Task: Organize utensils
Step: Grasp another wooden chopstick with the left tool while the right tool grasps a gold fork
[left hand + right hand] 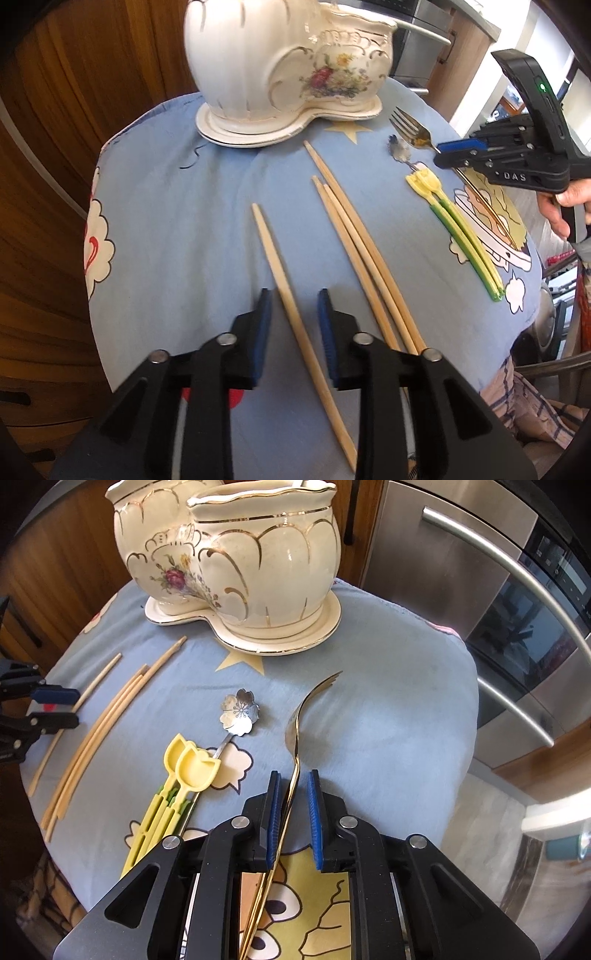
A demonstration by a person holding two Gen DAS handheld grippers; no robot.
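Observation:
My left gripper [294,299] is open, its blue pads on either side of a single wooden chopstick [280,273] lying on the blue cloth [177,206]. Three more chopsticks [354,236] lie to its right. My right gripper [294,781] stands open around the handle of a gold fork [295,734], which lies between the pads, close to the left one. Two yellow-green plastic spoons [192,768] and a flower-shaped metal spoon [239,712] lie to the left of the fork. The white floral ceramic holder [236,554] stands at the back.
The cloth covers a small round table [406,709]. A steel oven and fridge handles [509,572] stand to the right in the right wrist view. Wooden cabinets [74,92] are behind and left. A hand [561,206] holds the right gripper.

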